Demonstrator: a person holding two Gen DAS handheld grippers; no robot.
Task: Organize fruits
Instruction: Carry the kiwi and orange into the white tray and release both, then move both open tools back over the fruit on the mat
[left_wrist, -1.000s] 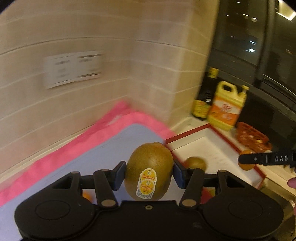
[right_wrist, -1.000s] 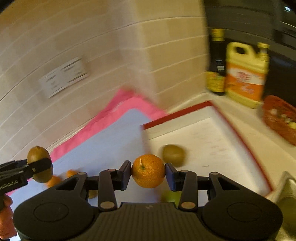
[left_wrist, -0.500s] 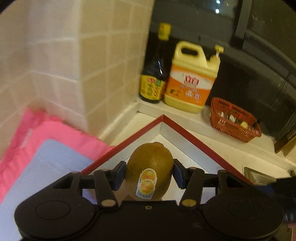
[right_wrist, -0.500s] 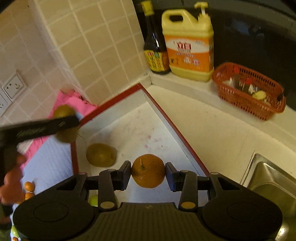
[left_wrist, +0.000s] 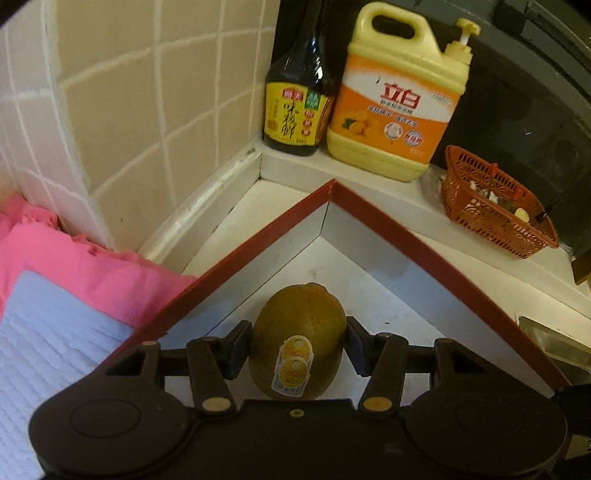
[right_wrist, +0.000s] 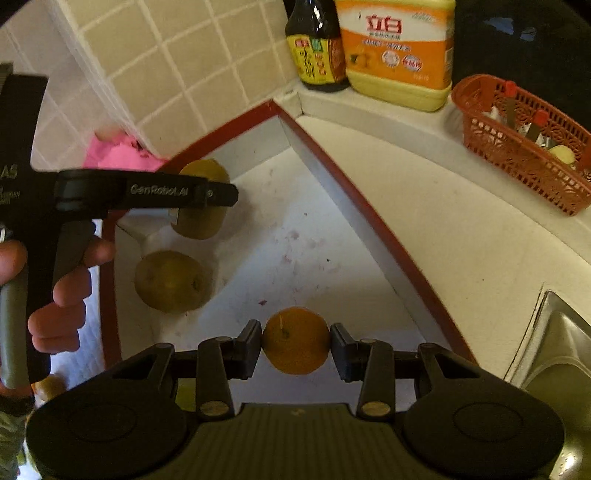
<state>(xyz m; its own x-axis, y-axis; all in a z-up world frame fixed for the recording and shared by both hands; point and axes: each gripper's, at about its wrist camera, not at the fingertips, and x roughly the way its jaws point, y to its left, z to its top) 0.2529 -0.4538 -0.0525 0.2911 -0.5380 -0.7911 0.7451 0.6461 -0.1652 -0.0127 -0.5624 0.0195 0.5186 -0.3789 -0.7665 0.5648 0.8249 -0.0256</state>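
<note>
My left gripper (left_wrist: 298, 345) is clamped on a kiwi (left_wrist: 298, 339), one pad pressed against each side, its yellow sticker turned back toward my camera. Beneath and ahead of these jaws lies the white floor of a red-rimmed tray (left_wrist: 413, 240), whose corner points away from me. Off to the left of the jaws a pink cloth (left_wrist: 74, 254) lies against the tiled wall, with a pale blue mat (left_wrist: 48, 343) on top of it.

My right gripper (right_wrist: 295, 345) is clenched on an orange (right_wrist: 295, 340), stem side facing me, held over the same tray (right_wrist: 354, 195). Ahead and to the left of these jaws a second kiwi (right_wrist: 170, 280) rests on the tray floor. Just beyond it I can see my left gripper (right_wrist: 207, 194) from the side, the gripped kiwi (right_wrist: 201, 221) showing above and below its finger.

Past the tray's far corner a dark sauce bottle (left_wrist: 295, 99) and a yellow detergent jug (left_wrist: 399, 99) stand side by side on the ledge. A red basket (left_wrist: 495, 206) sits to their right.
</note>
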